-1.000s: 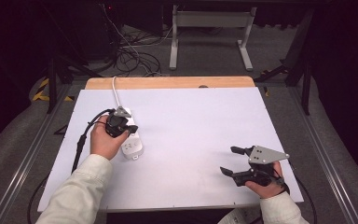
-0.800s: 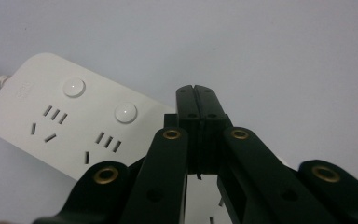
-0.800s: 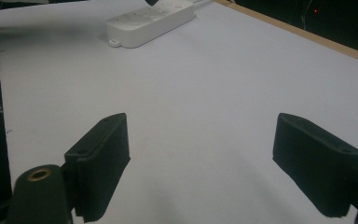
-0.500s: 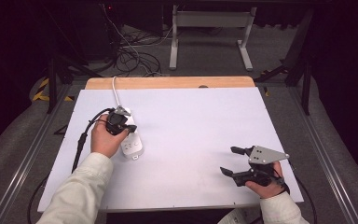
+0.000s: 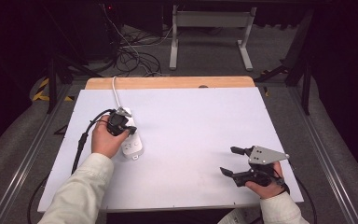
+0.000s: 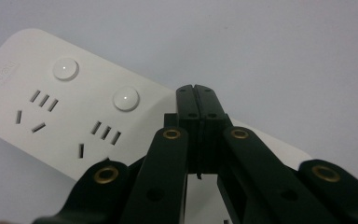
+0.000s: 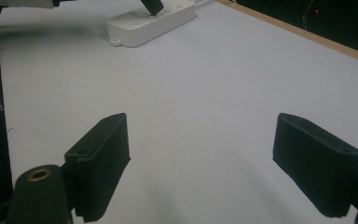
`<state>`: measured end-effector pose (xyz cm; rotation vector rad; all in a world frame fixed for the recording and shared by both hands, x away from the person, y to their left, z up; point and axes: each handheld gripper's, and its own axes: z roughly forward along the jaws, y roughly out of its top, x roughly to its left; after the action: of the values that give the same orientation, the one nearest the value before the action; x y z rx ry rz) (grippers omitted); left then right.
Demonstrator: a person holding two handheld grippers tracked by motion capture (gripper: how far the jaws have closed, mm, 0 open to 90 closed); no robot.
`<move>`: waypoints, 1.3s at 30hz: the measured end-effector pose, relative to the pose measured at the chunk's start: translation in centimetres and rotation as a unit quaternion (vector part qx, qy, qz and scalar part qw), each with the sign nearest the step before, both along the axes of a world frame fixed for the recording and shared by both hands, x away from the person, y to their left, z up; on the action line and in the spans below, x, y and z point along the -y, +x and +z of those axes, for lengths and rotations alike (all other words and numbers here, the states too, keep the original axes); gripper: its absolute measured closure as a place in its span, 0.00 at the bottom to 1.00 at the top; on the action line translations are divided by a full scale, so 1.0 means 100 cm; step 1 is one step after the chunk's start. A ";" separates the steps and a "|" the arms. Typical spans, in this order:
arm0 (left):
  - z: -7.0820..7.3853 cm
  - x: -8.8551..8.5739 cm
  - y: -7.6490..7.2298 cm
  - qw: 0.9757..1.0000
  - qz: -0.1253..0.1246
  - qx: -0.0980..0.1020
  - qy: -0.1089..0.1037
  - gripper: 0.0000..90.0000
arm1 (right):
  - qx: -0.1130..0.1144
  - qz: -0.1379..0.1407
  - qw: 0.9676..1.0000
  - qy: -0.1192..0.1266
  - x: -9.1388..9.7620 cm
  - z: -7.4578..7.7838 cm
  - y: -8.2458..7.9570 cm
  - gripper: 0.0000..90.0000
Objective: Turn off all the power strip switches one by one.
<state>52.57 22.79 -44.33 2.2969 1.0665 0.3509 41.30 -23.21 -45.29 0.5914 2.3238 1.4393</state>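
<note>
A white power strip (image 5: 132, 146) lies on the left part of the white table top (image 5: 191, 121); its cord (image 5: 116, 93) runs to the far edge. My left gripper (image 5: 131, 129) is over the strip, jaws shut with nothing between them. In the left gripper view the closed tips (image 6: 196, 89) stand just right of a round button (image 6: 126, 99) on the strip (image 6: 65, 112); whether they touch it I cannot tell. My right gripper (image 5: 228, 161) rests near the front right, open and empty. In the right gripper view its pads (image 7: 105, 158) stand wide apart, with the strip (image 7: 149, 21) far off.
A wooden strip (image 5: 168, 82) edges the far side of the table. Metal rails run along both sides. Behind the table, loose cables (image 5: 135, 58) and a grey stand (image 5: 209, 32) are on the floor. A black cable (image 5: 80, 144) trails from the left gripper.
</note>
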 end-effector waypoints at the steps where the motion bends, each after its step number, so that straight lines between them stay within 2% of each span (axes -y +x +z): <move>1: 0.000 0.000 0.000 1.000 0.000 0.000 0.002 1.00 | 0.000 0.000 1.000 0.000 0.000 0.000 0.000 0.21; 11: -0.002 0.001 0.000 1.000 0.003 0.000 0.012 1.00 | 0.001 0.000 1.000 0.000 0.000 0.000 -0.001 0.21; 22: -0.003 -0.001 -0.001 1.000 0.007 -0.001 -0.001 1.00 | 0.001 0.002 1.000 0.000 0.000 0.000 -0.001 0.21; 39: -0.003 0.004 -0.003 1.000 0.009 0.006 0.017 1.00 | 0.000 0.003 1.000 0.000 -0.001 0.000 -0.002 0.21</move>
<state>52.25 22.38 -44.65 2.3128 1.0835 0.3918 41.13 -23.11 -45.27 0.5843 2.3272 1.4420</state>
